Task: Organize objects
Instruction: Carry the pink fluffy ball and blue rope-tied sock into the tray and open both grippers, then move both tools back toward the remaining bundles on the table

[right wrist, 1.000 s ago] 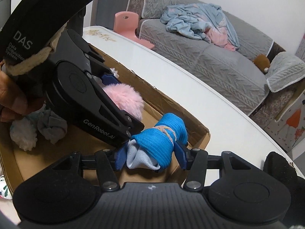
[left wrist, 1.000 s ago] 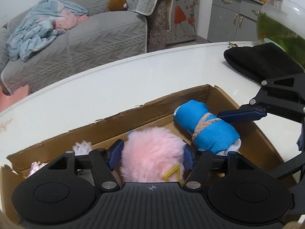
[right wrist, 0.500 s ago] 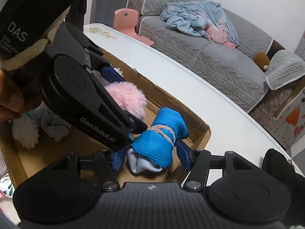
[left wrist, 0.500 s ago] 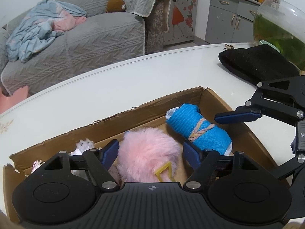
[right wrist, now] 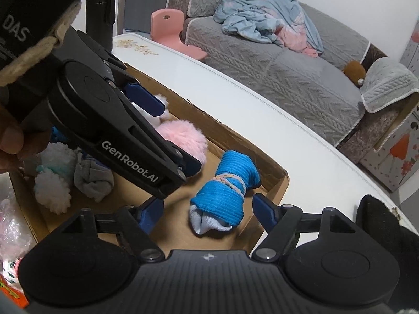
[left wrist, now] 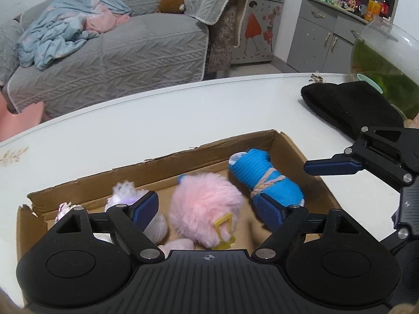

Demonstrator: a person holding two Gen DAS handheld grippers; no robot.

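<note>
Both grippers just let go, jaws spread wide, pink pompom (left wrist: 207, 204) sitting loose between the left fingers (left wrist: 146, 205), blue sock roll (right wrist: 225, 191) between the right ones (right wrist: 264, 210), so both look dropped off in the box (left wrist: 162, 161).

The left gripper (left wrist: 208, 206) points steeply downward, its jaws wide apart after just opening, the pads touching nothing. The right gripper (right wrist: 208, 210) tilts down likewise beside it, jaws also freshly opened and clear of any grip. A hand (right wrist: 9, 141) grasps the left gripper's handle.
</note>
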